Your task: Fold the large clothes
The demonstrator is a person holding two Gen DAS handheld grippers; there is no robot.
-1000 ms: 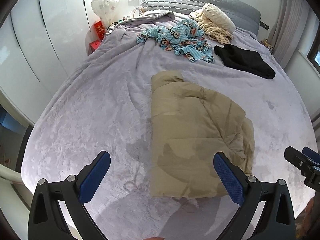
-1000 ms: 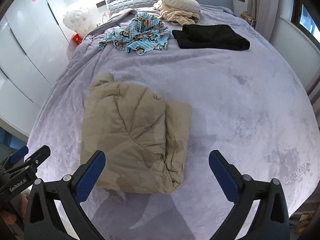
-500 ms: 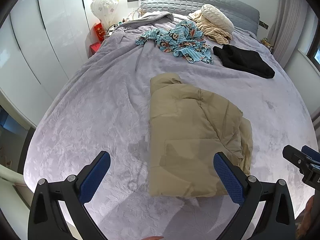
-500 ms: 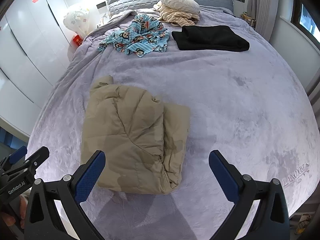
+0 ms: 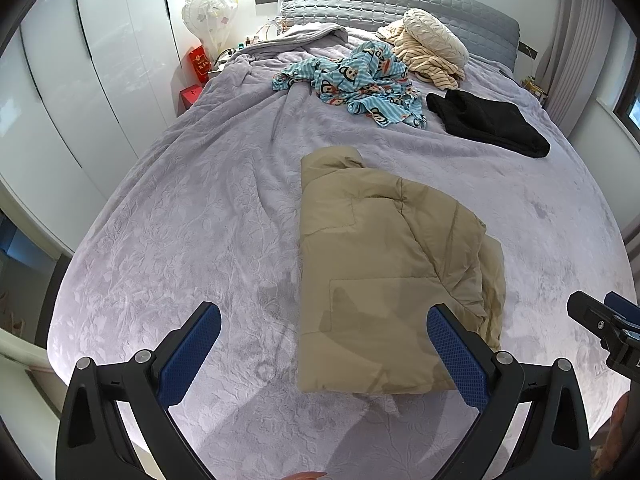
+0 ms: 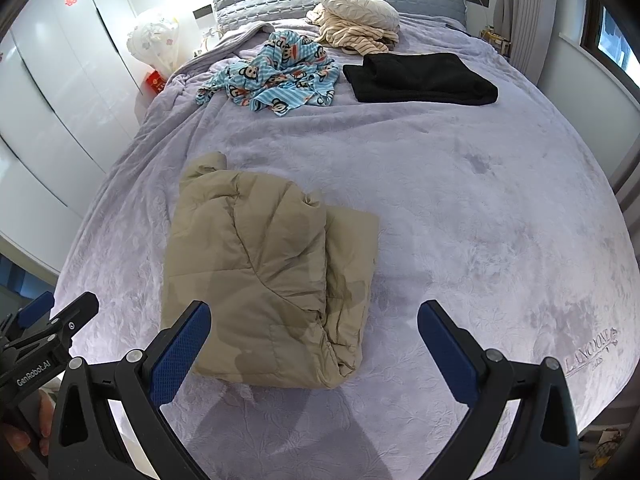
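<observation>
A tan padded jacket point(image 5: 384, 272) lies folded into a thick rectangle on the lilac bedspread point(image 5: 192, 216), its collar end pointing toward the headboard. From the right wrist view the same jacket point(image 6: 264, 276) sits left of centre. My left gripper point(image 5: 324, 344) hovers open above the jacket's near edge, holding nothing. My right gripper point(image 6: 314, 344) is open too, above the near right corner of the jacket, apart from it. Each gripper shows at the edge of the other's view.
Further up the bed lie a blue monkey-print garment point(image 5: 360, 80), a folded black garment point(image 5: 488, 122) and a cream striped pile with a round cushion point(image 5: 432, 48). White wardrobe doors point(image 5: 80, 80) run along the left. The bedspread's right half point(image 6: 500, 208) is bare.
Both grippers have drawn back slightly from the bed, so the jacket sits a little further away in both views. The jacket itself has not moved.
</observation>
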